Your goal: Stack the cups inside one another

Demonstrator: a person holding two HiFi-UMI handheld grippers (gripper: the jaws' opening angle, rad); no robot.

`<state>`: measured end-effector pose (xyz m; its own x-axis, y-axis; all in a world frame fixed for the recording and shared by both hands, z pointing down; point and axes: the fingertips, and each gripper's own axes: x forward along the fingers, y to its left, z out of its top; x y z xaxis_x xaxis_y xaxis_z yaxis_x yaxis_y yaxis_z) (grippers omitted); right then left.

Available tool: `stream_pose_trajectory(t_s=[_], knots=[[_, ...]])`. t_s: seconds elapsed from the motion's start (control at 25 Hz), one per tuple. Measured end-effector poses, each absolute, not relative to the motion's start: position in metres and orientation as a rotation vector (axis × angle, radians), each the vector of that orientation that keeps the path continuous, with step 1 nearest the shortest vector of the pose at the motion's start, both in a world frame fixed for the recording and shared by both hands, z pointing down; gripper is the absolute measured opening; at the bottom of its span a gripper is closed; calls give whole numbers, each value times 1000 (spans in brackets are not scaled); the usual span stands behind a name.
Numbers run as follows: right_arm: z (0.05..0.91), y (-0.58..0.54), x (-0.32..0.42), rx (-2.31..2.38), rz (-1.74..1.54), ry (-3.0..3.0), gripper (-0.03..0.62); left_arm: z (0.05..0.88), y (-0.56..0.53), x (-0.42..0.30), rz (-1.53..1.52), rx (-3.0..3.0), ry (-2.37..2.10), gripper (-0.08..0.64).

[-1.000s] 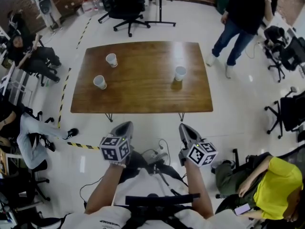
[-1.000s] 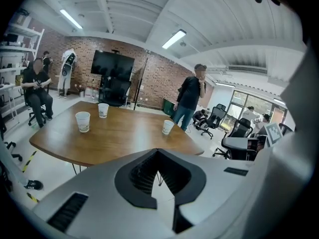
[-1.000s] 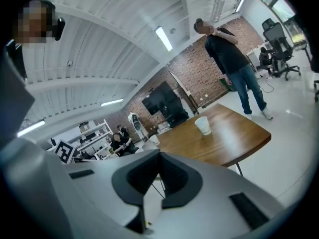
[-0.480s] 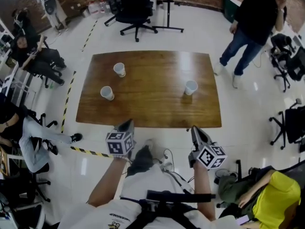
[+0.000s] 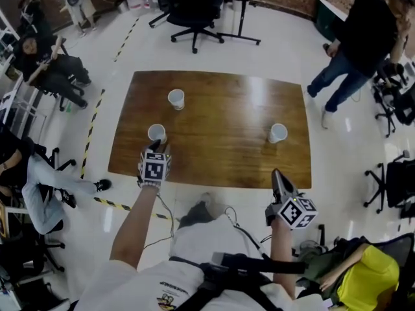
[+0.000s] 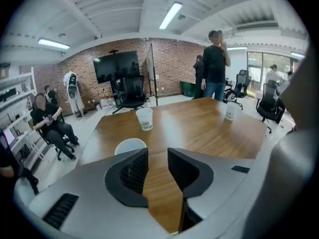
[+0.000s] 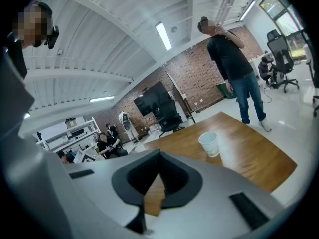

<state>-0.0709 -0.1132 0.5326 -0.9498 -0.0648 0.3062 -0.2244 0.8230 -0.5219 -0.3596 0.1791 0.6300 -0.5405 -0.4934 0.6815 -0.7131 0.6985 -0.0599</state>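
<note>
Three white paper cups stand upright on the brown wooden table. The front-left cup is right in front of my left gripper, just past its left jaw. The jaws have just been opening and now stand open, with only bare tabletop between them. A second cup stands farther back. The third cup is alone on the right. My right gripper is shut and empty, short of the table's near edge and pointing at that cup.
A person stands beyond the table's far right corner. Seated people and desks line the left side. Office chairs stand behind the table. Yellow-black tape runs along the floor at left, and a person in yellow sits at bottom right.
Both grippers have moved forward toward the table. The left travelled farther, from in front of my body to the front-left cup at the near edge. The cups have not moved.
</note>
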Motion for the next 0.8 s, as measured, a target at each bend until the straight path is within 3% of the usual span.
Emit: stream_pose_trajectory(t_s=[0.28,0.68,0.8], knots=[[535,-102,-110,199,816,-2706,0,656,177,-400,691,991,-2126,130],[541,-95,-129,204,827,-2686,0,666,166,-408,749,1070,-2034,127],[545,-97,-126,216,829,-2680,1,673,165,-408,782,1074,-2004,98]])
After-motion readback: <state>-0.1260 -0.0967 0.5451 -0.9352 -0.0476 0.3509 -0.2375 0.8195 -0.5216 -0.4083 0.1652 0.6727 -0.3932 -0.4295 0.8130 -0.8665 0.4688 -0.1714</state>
